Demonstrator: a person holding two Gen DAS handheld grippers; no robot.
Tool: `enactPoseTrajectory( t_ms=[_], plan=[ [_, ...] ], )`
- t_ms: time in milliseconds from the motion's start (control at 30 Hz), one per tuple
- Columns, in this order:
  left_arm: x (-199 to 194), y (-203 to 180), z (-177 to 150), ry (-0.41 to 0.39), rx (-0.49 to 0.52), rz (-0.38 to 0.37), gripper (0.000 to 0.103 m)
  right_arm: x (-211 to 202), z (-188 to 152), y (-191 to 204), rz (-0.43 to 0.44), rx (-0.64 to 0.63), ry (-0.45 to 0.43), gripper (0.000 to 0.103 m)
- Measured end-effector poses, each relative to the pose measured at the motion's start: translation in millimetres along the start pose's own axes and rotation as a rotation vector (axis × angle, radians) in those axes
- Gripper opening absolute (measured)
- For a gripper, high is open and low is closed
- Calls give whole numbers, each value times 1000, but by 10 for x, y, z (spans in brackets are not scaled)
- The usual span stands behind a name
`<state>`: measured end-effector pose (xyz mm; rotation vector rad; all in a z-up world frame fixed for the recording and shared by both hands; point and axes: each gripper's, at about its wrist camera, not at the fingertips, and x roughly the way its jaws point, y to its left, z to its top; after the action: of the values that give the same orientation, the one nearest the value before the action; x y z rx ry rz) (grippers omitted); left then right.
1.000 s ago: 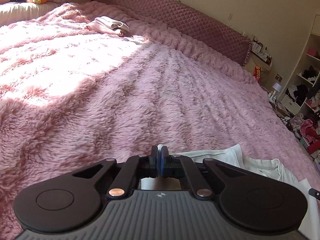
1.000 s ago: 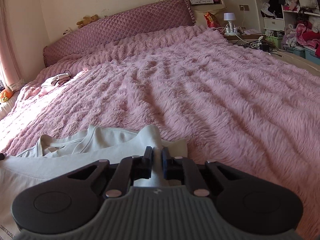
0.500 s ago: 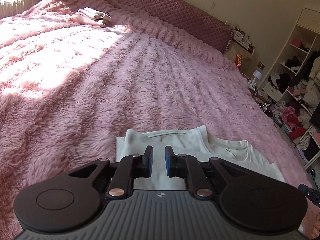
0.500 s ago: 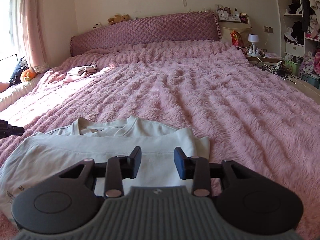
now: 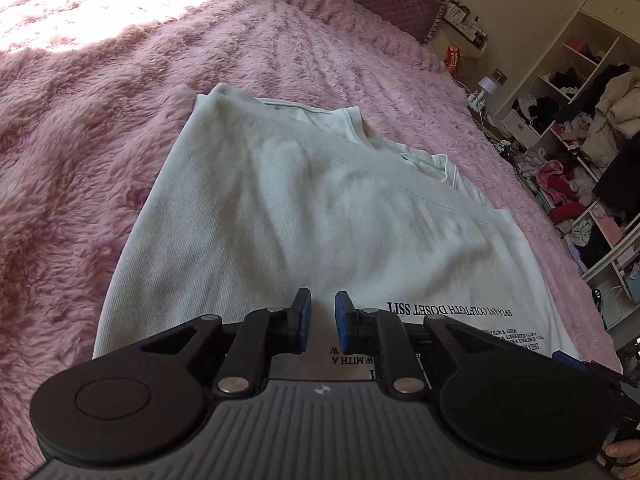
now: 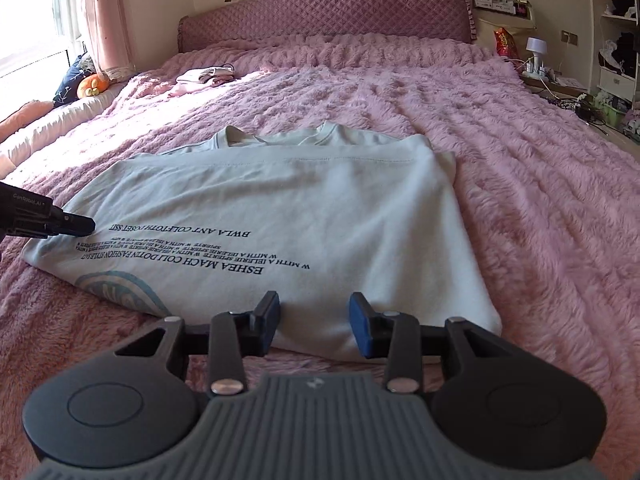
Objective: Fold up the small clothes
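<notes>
A pale white T-shirt (image 5: pixel 304 208) (image 6: pixel 320 208) with black printed lettering lies folded over on the pink furry bedspread (image 6: pixel 520 168), its hem laid up near the collar. My left gripper (image 5: pixel 322 320) hovers over the shirt's near part with its jaws opening; the cloth lies beneath them and is not pinched. The left gripper's dark tip (image 6: pixel 72 224) shows in the right wrist view over the shirt's left edge. My right gripper (image 6: pixel 314 320) stands open just above the shirt's near folded edge, holding nothing. One of its blue pads (image 5: pixel 566 356) peeks in at the left wrist view's right edge.
A small heap of pink and white clothes (image 6: pixel 206 76) lies far up the bed near the quilted headboard (image 6: pixel 320 16). Open shelves crammed with clothes (image 5: pixel 580 140) and a nightstand with a lamp (image 6: pixel 536 46) stand to the right. Pillows and an orange plush (image 6: pixel 90 84) sit by the window.
Both grippers were shut on the shirt's edge; they have opened, let it go and drawn back towards the near side. The shirt now lies folded and much more of it shows.
</notes>
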<state>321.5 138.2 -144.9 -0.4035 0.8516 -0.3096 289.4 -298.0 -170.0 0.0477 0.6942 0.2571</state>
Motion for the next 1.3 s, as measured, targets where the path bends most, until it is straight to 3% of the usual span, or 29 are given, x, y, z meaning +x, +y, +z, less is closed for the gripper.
enactPoseTrajectory(
  t_ms=[133,233,267,300,400,600,733,867,1067,1167,1300],
  plan=[
    [34,-55,-19,-3,-6,29,23,-31,30,93,-38,-36,15,36],
    [30,-138,-32,-17,7,25,43,-85,287,154,-27,-1,-28,40],
    [35,-170,-43,-20,11,19,53,-56,399,194,-30,-2,-31,44],
    [40,-202,-61,-25,19,17,61,24,583,271,-38,-13,-31,50],
    [58,-292,-103,-37,58,28,71,300,958,448,-40,-61,-51,50],
    [68,-332,-148,-52,75,18,82,1203,1569,743,-134,-76,-19,53],
    [78,-328,-125,-41,60,6,86,1800,1845,812,-213,-49,17,59],
    [47,-320,-134,-50,49,-1,87,2135,2004,763,-206,18,17,63],
    [-158,-266,-157,-125,34,-30,87,2420,2097,827,-291,-69,15,65],
    [-248,-234,-186,-178,36,-20,87,2564,2072,869,-328,-133,18,74],
    [-246,-199,-191,-164,42,-12,88,2758,1977,922,-387,-252,73,74]
  ],
)
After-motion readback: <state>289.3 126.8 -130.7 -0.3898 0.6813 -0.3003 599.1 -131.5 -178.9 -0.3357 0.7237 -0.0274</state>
